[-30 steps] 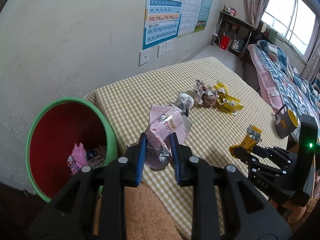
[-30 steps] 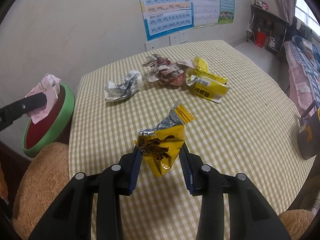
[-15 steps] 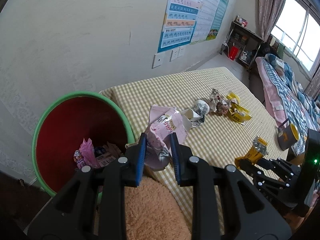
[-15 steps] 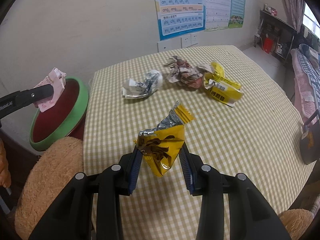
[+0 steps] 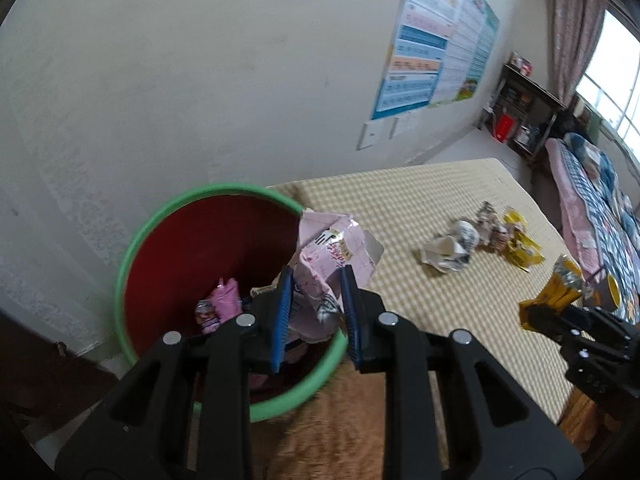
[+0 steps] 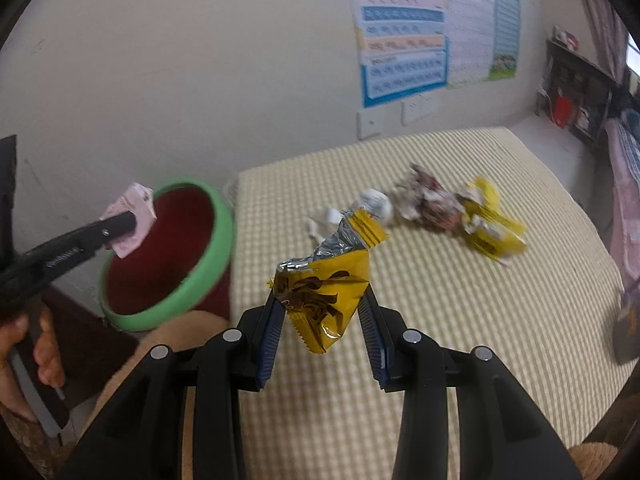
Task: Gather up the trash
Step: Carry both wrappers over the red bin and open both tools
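L gripper (image 5: pixel 314 312) pinches a pink wrapper (image 5: pixel 332 256) over the bin (image 5: pixel 132 252) rim; R gripper (image 6: pixel 322 334) clamps a gold wrapper (image 6: pixel 324 284) above the table (image 6: pixel 480 320). Risk: released now, pink wrapper may catch the rim & fall outside. 3 scraps remain.

cream wall (image 5: pixel 200 80) — charts (image 5: pixel 436 40), bright window (image 5: pixel 616 76)

Pink wrapper (image 5: pixel 332 256) seemingly over bin (image 5: pixel 132 256)

Charts (image 5: pixel 440 36) hang on the far wall above sockets (image 6: pixel 370 123); a checked-quilt bed (image 5: pixel 592 184) and dark shelf (image 5: pixel 520 108) stand far right
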`<state>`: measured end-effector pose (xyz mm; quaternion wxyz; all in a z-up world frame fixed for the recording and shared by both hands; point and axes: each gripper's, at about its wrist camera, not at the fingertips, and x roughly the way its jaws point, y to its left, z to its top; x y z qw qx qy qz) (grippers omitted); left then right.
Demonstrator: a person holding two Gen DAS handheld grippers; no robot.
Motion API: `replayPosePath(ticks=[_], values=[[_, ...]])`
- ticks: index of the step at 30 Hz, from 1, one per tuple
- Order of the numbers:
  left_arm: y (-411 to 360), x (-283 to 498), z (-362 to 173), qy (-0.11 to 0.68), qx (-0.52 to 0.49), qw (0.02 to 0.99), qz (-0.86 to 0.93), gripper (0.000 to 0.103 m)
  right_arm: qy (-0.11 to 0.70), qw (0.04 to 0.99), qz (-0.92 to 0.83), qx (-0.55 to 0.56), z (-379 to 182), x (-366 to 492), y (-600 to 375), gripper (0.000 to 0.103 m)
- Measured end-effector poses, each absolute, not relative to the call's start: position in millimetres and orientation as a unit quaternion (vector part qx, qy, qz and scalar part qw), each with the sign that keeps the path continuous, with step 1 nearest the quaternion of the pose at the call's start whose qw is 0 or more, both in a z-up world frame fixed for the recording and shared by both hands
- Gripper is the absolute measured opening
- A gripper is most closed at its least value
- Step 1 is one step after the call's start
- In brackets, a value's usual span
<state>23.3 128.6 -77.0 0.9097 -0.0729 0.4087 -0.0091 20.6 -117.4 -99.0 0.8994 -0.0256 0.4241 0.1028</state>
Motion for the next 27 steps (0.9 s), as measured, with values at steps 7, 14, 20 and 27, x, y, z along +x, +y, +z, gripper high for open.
replayPosePath(ticks=[7, 14, 20, 27], values=[[156.3, 21.7, -87.0, 0.413, -0.097, 0.905, 0.011, 0.023, 0.424, 0.895, 0.131, -0.044, -97.4, 25.8, -83.8, 0.037], [175.1, 20.9, -96.2, 0.417, -0.121, 0.9, 0.02, 0.023, 0.428, 0.889, 0.155, -0.053, -98.5, 35.7, -58.1, 0.037], [188.0, 21.0, -104.5, 0.421, -0.139, 0.896, 0.027, 0.023, 0.431, 0.882, 0.184, -0.05, -98.0, 47.8, -34.5, 0.037], [200.0, 23.0, -110.0, 0.423, -0.151, 0.893, 0.037, 0.023, 0.443, 0.869, 0.207, -0.081, -109.3, 63.1, -0.5, 0.037]])
